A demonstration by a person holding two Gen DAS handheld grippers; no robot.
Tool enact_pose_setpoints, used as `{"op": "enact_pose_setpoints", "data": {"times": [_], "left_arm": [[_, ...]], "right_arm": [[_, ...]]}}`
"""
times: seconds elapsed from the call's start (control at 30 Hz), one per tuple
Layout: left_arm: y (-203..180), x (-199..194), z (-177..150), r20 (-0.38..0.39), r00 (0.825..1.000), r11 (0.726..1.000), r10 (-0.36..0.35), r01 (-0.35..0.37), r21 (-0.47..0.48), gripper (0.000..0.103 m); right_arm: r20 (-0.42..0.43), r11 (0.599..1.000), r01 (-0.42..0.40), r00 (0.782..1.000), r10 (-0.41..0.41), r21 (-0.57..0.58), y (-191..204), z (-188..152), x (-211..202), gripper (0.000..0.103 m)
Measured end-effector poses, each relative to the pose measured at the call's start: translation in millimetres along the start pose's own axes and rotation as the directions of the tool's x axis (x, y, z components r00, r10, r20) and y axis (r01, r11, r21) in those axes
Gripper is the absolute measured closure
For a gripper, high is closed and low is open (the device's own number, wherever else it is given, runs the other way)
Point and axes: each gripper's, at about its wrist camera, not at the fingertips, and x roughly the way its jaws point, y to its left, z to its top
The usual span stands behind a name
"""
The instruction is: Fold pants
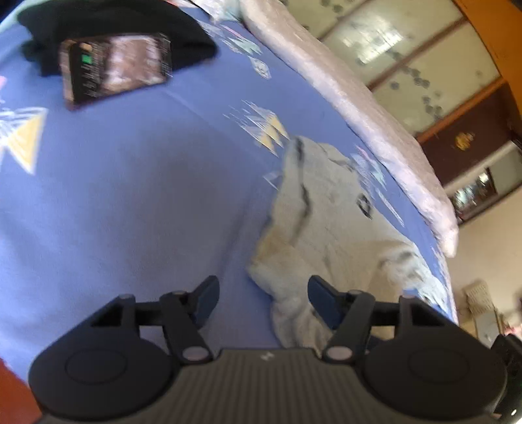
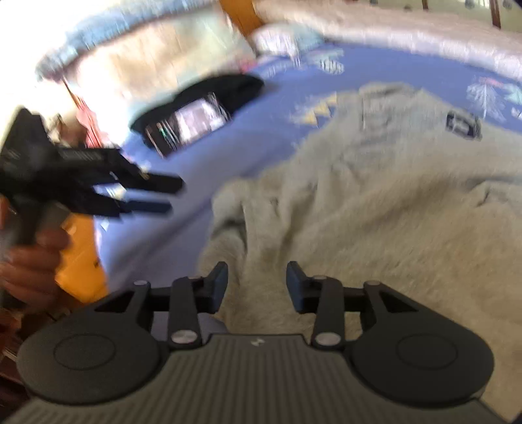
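Observation:
Pale grey-beige pants (image 1: 329,225) lie crumpled on a blue patterned bedsheet (image 1: 130,195); in the right wrist view they (image 2: 375,202) fill the middle and right, with a dark patch label (image 2: 463,125) near the top. My left gripper (image 1: 262,301) is open and empty, just above the near edge of the pants. My right gripper (image 2: 256,287) is open and empty, hovering over a bunched fold of the pants. The left gripper also shows in the right wrist view (image 2: 156,195), held in a hand at the left, clear of the pants.
A phone (image 1: 117,70) lies on black folded clothing (image 1: 124,29) at the far side of the sheet, also in the right wrist view (image 2: 186,125). A rolled pale blanket (image 1: 359,107) runs along the bed's far edge. Cabinets stand beyond.

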Motion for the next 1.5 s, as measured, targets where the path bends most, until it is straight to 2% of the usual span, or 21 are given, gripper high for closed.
{"op": "enact_pose_setpoints", "data": {"times": [0.03, 0.1, 0.13, 0.2, 0.23, 0.27, 0.37, 0.43, 0.53, 0.6, 0.67, 0.77, 0.8, 0.97, 1.03, 1.13, 1.2, 1.27, 1.33, 1.4, 1.5], "left_arm": [[-6.4, 5.2, -0.9, -0.013, 1.000, 1.000, -0.021, 0.021, 0.010, 0.034], [-21.0, 20.1, -3.2, -0.030, 0.999, 0.998, -0.039, 0.040, 0.040, 0.006], [-27.9, 26.5, -5.2, -0.027, 0.999, 0.997, -0.038, 0.039, 0.066, 0.008], [-39.0, 46.8, -8.4, -0.049, 0.999, 0.994, 0.010, -0.004, 0.106, 0.034], [-41.2, 58.1, -9.1, -0.081, 0.996, 0.994, 0.045, -0.037, 0.102, 0.067], [-40.8, 66.6, -9.7, -0.107, 0.991, 0.993, 0.079, -0.069, 0.096, 0.086], [-35.9, 50.6, -6.4, -0.066, 0.994, 0.995, 0.087, -0.083, 0.063, 0.088], [-33.0, 27.0, 0.4, -0.012, 0.998, 0.997, 0.066, -0.065, 0.052, 0.088], [-23.6, 23.7, 0.6, -0.035, 0.995, 0.995, 0.093, -0.092, 0.023, 0.087], [-20.2, 42.1, -4.6, -0.083, 0.979, 0.982, 0.184, -0.181, 0.047, 0.077], [-18.9, 41.2, -5.2, -0.074, 0.982, 0.984, 0.175, -0.172, 0.040, 0.071], [-21.0, 22.9, -3.0, -0.009, 0.974, 0.973, 0.228, -0.228, 0.037, 0.047], [-18.4, 14.0, -1.7, 0.015, 0.971, 0.971, 0.239, -0.239, 0.027, 0.047], [1.4, -32.2, 4.9, 0.115, 0.954, 0.958, 0.278, -0.266, -0.111, 0.051], [-13.9, -32.6, 9.1, 0.125, 0.952, 0.960, 0.278, -0.271, -0.068, 0.051], [-73.0, -4.4, 11.2, 0.121, 0.958, 0.953, 0.261, -0.276, 0.122, 0.051], [-125.2, 26.5, 5.1, 0.116, 0.962, 0.915, 0.246, -0.270, 0.300, 0.051], [-181.7, 68.8, -7.0, 0.109, 0.967, 0.842, 0.231, -0.255, 0.476, 0.051], [-234.6, 114.1, -24.4, 0.103, 0.974, 0.742, 0.204, -0.222, 0.633, 0.053], [-285.3, 164.5, -47.0, 0.102, 0.980, 0.611, 0.173, -0.188, 0.769, 0.056], [-339.0, 226.9, -81.0, 0.100, 0.988, 0.433, 0.121, -0.143, 0.890, 0.056]], "right_arm": [[0.022, 1.000, 0.010, 1.000, -0.010, -0.007, 0.5, 0.2, -6.8, 0.059], [0.059, 1.000, 0.028, 0.998, -0.028, -0.006, -2.7, -4.9, -21.8, 0.059], [0.066, 1.000, 0.029, 0.997, -0.030, 0.008, -4.9, -11.0, -25.8, 0.059], [0.061, 0.999, 0.033, 0.998, -0.035, 0.036, -10.5, -22.0, -32.5, 0.059], [0.054, 0.998, 0.041, 0.998, -0.043, 0.043, -11.2, -27.9, -33.1, 0.059], [0.044, 0.998, 0.049, 0.998, -0.052, 0.049, -11.8, -33.6, -34.6, 0.059], [-0.017, 0.997, 0.056, 0.998, -0.055, 0.062, -13.4, -40.7, -23.5, 0.058], [-0.075, 0.995, 0.005, 0.997, 0.002, 0.100, -15.5, -48.3, -23.9, 0.057], [-0.056, 0.999, -0.019, 0.998, 0.021, 0.039, -4.2, -48.3, -20.7, 0.056], [-0.051, 0.999, -0.018, 0.998, 0.020, 0.044, -6.6, -44.9, -19.3, 0.056], [-0.036, 0.996, -0.018, 0.999, 0.021, 0.088, -16.2, -43.1, -26.6, 0.057], [0.049, 0.989, 0.021, 0.998, -0.028, 0.145, -35.9, -49.4, -61.5, 0.057], [0.079, 0.985, 0.040, 0.995, -0.055, 0.170, -45.1, -54.1, -76.5, 0.057], [0.184, 0.906, 0.180, 0.946, -0.266, 0.382, -117.3, -79.3, -155.0, 0.057], [0.212, 0.840, 0.211, 0.911, -0.355, 0.500, -156.2, -88.6, -189.2, 0.057], [0.226, 0.720, 0.259, 0.835, -0.502, 0.644, -215.8, -96.0, -239.0, 0.058], [0.221, 0.638, 0.294, 0.769, -0.601, 0.712, -255.1, -98.3, -266.7, 0.058], [0.215, 0.563, 0.288, 0.717, -0.663, 0.775, -296.1, -102.4, -287.5, 0.058], [0.190, 0.495, 0.277, 0.687, -0.702, 0.823, -339.1, -106.0, -299.9, 0.058], [0.155, 0.443, 0.284, 0.669, -0.727, 0.850, -376.8, -104.9, -304.5, 0.058], [0.105, 0.391, 0.302, 0.661, -0.743, 0.869, -432.7, -102.1, -304.0, 0.058]]}}
